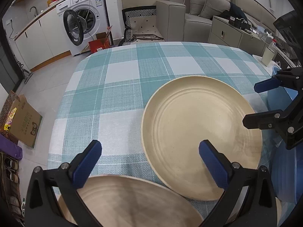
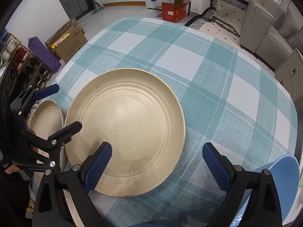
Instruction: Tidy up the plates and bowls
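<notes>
Your right gripper (image 2: 157, 162), spread empty, hovers at the large plate's (image 2: 125, 128) near rim, closer than your left.

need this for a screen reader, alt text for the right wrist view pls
A large beige plate lies on a teal plaid tablecloth, under the open right tool. The open left tool is at the left, above a second beige plate; a blue dish is at lower right.
</notes>
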`<state>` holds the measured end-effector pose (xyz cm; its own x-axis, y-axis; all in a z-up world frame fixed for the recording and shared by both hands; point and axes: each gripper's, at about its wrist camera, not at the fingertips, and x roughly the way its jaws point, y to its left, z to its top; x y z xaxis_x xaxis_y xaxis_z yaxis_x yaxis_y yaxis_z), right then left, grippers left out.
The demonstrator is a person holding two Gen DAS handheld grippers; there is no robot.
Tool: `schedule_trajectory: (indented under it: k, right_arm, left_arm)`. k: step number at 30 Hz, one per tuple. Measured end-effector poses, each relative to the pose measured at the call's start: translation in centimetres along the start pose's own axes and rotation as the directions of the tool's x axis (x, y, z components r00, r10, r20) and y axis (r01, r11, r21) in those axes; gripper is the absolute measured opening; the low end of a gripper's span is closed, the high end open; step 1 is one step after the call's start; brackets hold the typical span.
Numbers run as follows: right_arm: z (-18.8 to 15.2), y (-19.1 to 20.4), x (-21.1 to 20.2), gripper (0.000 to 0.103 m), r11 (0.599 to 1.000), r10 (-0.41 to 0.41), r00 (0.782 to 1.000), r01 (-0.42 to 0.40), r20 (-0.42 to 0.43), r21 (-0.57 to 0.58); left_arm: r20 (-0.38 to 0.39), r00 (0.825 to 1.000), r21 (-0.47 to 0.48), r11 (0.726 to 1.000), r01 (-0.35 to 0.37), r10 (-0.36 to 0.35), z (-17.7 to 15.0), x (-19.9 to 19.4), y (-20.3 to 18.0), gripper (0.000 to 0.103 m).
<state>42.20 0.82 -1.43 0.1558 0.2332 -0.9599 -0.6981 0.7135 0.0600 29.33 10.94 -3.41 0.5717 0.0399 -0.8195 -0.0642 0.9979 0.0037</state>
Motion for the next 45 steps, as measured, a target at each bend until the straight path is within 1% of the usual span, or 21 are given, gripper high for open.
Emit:
schedule_trajectory:
  k: [5,11,13,14,15,16,18,19,21,22,24,26,27,29,30,31,33,34,42,44,45]
  right_arm:
    - [0.4,0.2,1.0,0.098,1.0,0.007,0.999,-0.007,-0.032,-0.004]
    - [0.4,0.3,2.4,0.098,0.999,-0.007,0.996,0.004,-0.089,-0.035]
    - [0.4,0.4,2.6,0.097,0.999,-0.01,0.995,0.006,-0.097,-0.041]
    - [0.5,0.4,2.7,0.096,0.999,-0.013,0.995,0.009,-0.1,-0.044]
    - [0.5,0.5,2.7,0.092,0.999,-0.015,0.995,0.01,-0.101,-0.048]
    - [0.5,0.5,2.8,0.089,0.999,-0.013,0.994,0.008,-0.108,-0.05]
    - [0.4,0.3,3.1,0.077,0.999,-0.003,0.992,-0.002,-0.125,-0.04]
    - [0.3,0.2,3.3,0.075,0.999,0.005,0.991,-0.009,-0.133,-0.032]
    - [0.1,0.0,3.5,0.069,1.0,0.008,0.99,-0.012,-0.138,-0.027]
    - [0.0,0.0,3.6,0.067,1.0,0.01,0.99,-0.013,-0.139,-0.023]
    - [-0.1,-0.1,3.5,0.062,1.0,0.012,0.991,-0.014,-0.137,-0.017]
    - [-0.3,-0.1,3.4,0.06,1.0,0.023,0.991,-0.025,-0.135,-0.011]
    - [-0.3,-0.1,3.4,0.06,1.0,0.029,0.991,-0.03,-0.134,-0.007]
    - [-0.4,-0.3,3.3,0.06,0.999,0.046,0.99,-0.045,-0.131,0.01]
    - [-0.4,-0.3,3.2,0.059,0.999,0.053,0.99,-0.051,-0.129,0.016]
    - [-0.5,-0.4,3.1,0.059,0.998,0.056,0.99,-0.054,-0.126,0.019]
    - [-0.7,-0.4,3.1,0.05,0.999,0.047,0.992,-0.045,-0.12,0.019]
    - [-0.8,-0.3,3.1,0.049,0.999,0.038,0.992,-0.036,-0.118,0.016]
    - [-1.0,-0.8,3.0,0.029,1.0,0.004,0.995,-0.002,-0.101,0.013]
    - [-1.0,-0.9,2.9,0.025,1.0,-0.005,0.996,0.007,-0.094,0.016]
    - [-1.1,-1.0,2.8,0.025,1.0,-0.003,0.996,0.005,-0.091,0.022]
  left_arm:
    - [-0.005,1.0,-0.002,1.0,0.002,-0.002,0.1,0.2,0.2,0.103]
    - [-0.019,1.0,0.001,1.0,0.001,-0.001,0.0,0.6,0.2,0.102]
    - [-0.023,1.0,0.005,1.0,0.002,-0.001,0.0,0.8,0.1,0.101]
    - [-0.025,1.0,0.006,1.0,0.004,-0.004,-0.1,0.8,0.1,0.1]
    - [-0.028,1.0,0.006,1.0,0.006,-0.006,-0.2,0.8,0.1,0.1]
    - [-0.035,0.999,0.005,1.0,0.015,-0.015,-0.2,0.9,0.1,0.096]
    - [-0.045,0.999,0.006,1.0,0.024,-0.024,-0.3,1.0,0.0,0.094]
    - [-0.046,0.999,0.008,1.0,0.025,-0.025,-0.4,1.0,0.0,0.094]
    - [-0.049,0.998,0.01,0.999,0.031,-0.03,-0.5,1.0,-0.1,0.087]
    - [-0.054,0.998,0.009,0.999,0.034,-0.034,-0.5,1.1,-0.1,0.081]
    - [-0.059,0.998,0.008,0.999,0.038,-0.037,-0.6,1.2,-0.1,0.075]
    - [-0.062,0.997,0.011,0.999,0.037,-0.037,-0.7,1.2,-0.2,0.064]
    - [-0.062,0.997,0.01,0.999,0.037,-0.036,-0.7,1.2,-0.2,0.061]
    - [-0.057,0.997,0.003,0.999,0.048,-0.048,-0.7,1.1,-0.1,0.048]
    - [-0.058,0.997,-0.001,0.998,0.055,-0.055,-0.7,1.1,-0.1,0.046]
    - [-0.055,0.996,-0.006,0.998,0.065,-0.065,-0.7,0.9,-0.1,0.044]
    - [-0.045,0.996,-0.007,0.997,0.073,-0.074,-0.6,0.7,-0.2,0.04]
    - [-0.042,0.997,-0.006,0.998,0.067,-0.067,-0.5,0.6,-0.2,0.039]
    - [-0.033,0.998,-0.024,0.998,0.057,-0.057,-0.6,0.5,-0.1,0.033]
    - [-0.035,0.998,-0.026,0.998,0.054,-0.055,-0.6,0.5,-0.2,0.033]
    - [-0.036,0.998,-0.03,0.998,0.056,-0.057,-0.6,0.4,-0.2,0.033]
